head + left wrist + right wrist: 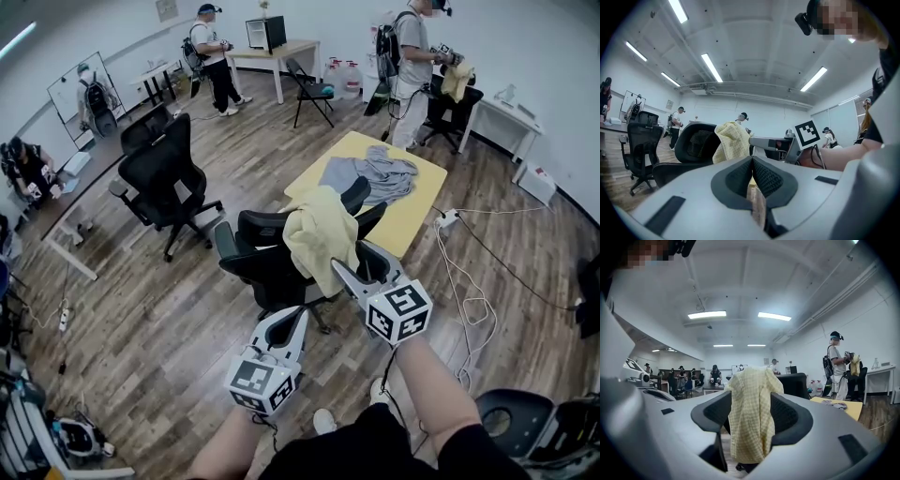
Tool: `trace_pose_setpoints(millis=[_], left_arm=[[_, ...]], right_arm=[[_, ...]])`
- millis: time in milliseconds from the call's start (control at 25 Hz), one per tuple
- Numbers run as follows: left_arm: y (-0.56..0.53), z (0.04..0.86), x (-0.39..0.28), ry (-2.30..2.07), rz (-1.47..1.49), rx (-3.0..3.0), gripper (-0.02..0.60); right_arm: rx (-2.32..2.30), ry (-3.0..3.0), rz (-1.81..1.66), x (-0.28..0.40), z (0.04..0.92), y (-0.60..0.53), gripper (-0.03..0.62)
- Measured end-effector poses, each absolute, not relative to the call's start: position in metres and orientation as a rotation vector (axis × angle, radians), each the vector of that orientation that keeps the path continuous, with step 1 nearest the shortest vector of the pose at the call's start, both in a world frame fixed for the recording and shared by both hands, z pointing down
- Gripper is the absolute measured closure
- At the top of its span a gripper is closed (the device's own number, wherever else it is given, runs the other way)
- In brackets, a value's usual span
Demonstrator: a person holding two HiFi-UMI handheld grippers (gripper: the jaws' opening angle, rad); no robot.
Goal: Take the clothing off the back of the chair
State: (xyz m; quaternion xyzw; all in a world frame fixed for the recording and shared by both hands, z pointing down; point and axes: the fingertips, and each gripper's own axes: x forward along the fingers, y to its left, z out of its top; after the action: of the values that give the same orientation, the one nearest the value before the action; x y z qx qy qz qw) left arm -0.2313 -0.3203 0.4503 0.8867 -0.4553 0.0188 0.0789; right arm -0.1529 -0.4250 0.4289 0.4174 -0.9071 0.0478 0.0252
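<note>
The yellow clothing (319,239) hangs over the back of the black chair (251,246), which stands just beside the yellow bench (412,211). The right tool (750,399) has its jaws apart, and the hanging cloth shows between them. The left tool (752,161) is closed and holds nothing.

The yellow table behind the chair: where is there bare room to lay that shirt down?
The yellow table is bare along its near right side, between the grey clothes and the corner by the white power strip. Its middle holds those clothes, and the chair crowds its near left edge.
</note>
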Motion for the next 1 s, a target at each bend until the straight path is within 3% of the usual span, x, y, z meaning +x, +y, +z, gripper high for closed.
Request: trace_pose_setpoints(millis=[160, 360, 680, 760, 1000], left_arm=[[-0.326, 0.450, -0.230, -1.401, 0.053, 2.637, 0.566], [-0.337, 0.448, -0.229, -1.479, 0.035, 2.594, 0.566], [-0.353, 0.442, -0.228, -1.582, 0.024, 2.538, 0.566], [-0.357, 0.440, -0.228, -1.602, 0.018, 2.527, 0.566], [-0.366, 0.441, -0.235, -1.641, 0.005, 2.495, 0.566]], right_arm=[[1.271, -2.799, 0.134, -0.158, 0.430, -0.438, 0.242], [1.216, -2.798, 0.105, -0.167, 0.431, -0.456, 0.187], [1.099, -2.788, 0.020, -0.191, 0.434, -0.477, 0.168], [1.102, -2.775, -0.014, -0.193, 0.434, -0.481, 0.180], [1.134, -2.728, -0.071, -0.189, 0.435, -0.491, 0.330]])
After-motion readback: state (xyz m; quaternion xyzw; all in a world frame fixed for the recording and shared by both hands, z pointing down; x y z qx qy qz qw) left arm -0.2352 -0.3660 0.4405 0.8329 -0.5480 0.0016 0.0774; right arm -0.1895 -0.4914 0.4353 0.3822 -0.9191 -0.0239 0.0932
